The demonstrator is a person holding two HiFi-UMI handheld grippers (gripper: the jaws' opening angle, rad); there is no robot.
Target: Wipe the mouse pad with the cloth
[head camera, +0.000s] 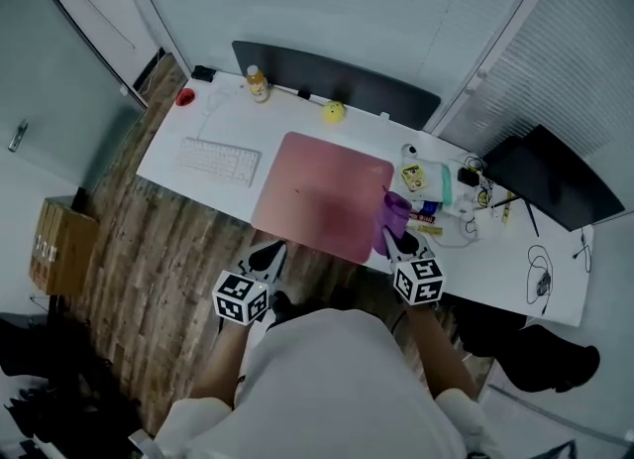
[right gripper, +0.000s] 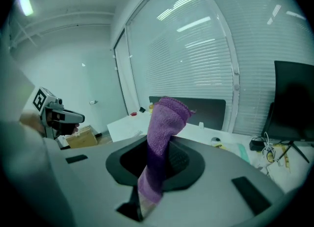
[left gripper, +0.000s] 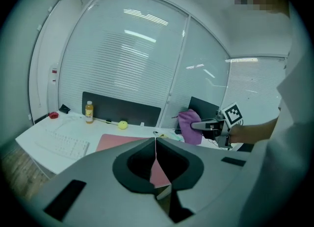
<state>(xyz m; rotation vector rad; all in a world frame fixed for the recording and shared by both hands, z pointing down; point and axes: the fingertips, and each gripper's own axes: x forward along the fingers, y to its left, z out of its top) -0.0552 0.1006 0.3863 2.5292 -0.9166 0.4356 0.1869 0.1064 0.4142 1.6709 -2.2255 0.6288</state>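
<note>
A pink mouse pad (head camera: 325, 194) lies on the white desk (head camera: 198, 130), also visible past the left jaws as the pink pad (left gripper: 117, 141). My right gripper (head camera: 393, 239) is shut on a purple cloth (head camera: 396, 211) that stands up from its jaws above the pad's near right corner. In the right gripper view the cloth (right gripper: 162, 142) rises between the jaws. My left gripper (head camera: 269, 257) hovers off the desk's near edge, shut with nothing in it; its jaws meet in the left gripper view, which also shows the right gripper holding the cloth (left gripper: 189, 127).
A white keyboard (head camera: 217, 161) lies left of the pad. A bottle (head camera: 258, 83), a yellow ball (head camera: 334, 111) and a red object (head camera: 185, 97) sit along the desk's back. Small clutter and cables (head camera: 441, 189) lie right of the pad, beside a dark monitor (head camera: 550, 179). A cardboard box (head camera: 61, 246) stands on the floor at left.
</note>
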